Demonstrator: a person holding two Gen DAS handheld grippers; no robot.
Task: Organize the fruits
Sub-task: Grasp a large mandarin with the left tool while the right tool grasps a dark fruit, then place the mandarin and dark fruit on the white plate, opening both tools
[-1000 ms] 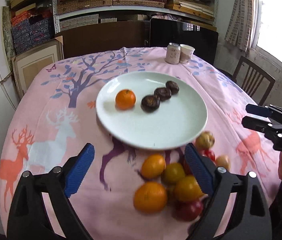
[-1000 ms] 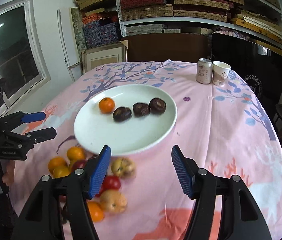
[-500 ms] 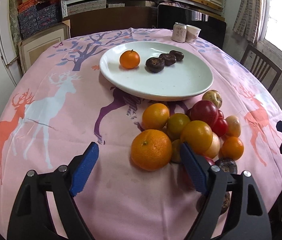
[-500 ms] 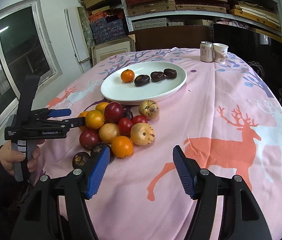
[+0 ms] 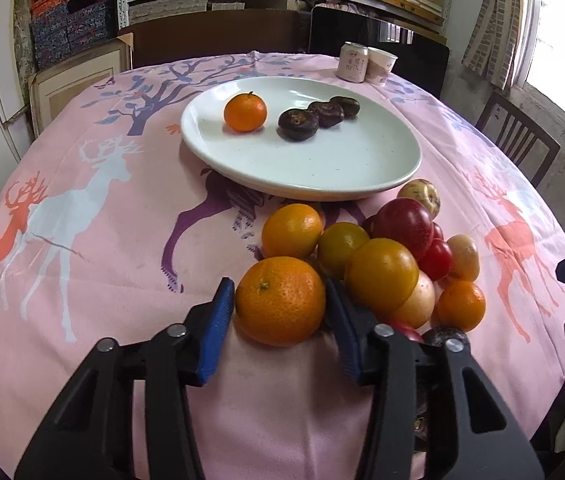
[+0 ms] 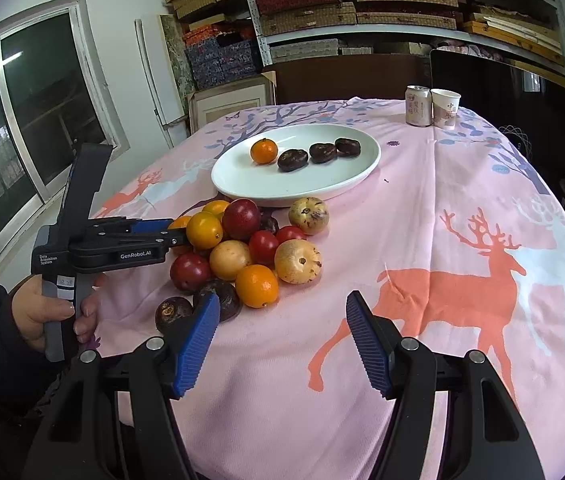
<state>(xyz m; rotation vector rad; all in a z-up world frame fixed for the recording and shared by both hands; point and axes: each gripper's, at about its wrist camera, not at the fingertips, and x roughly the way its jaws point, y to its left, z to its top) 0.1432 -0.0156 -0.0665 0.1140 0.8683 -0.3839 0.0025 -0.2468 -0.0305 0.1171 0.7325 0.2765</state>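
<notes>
Since the earlier frame the left gripper (image 5: pixel 280 304) has dropped to the fruit pile at lower centre, its jaws closing around the nearest orange (image 5: pixel 280 300) on the worktop (image 5: pixel 102 240), likely bound for the plate (image 5: pixel 362 168). The right gripper (image 6: pixel 282 332) waits apart, empty.

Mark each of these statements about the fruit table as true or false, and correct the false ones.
1. The white plate holds one orange fruit and three dark fruits. True.
2. The left gripper has a red fruit between its fingers. False: the large orange sits between them as the jaws close on it.
3. The right gripper holds nothing. True: its jaws stand apart over bare tablecloth.
4. The drinks can stands on the plate. False: it stands on the tablecloth beyond the plate, beside a paper cup.
5. The fruit pile lies behind the plate. False: it lies in front of it.
</notes>
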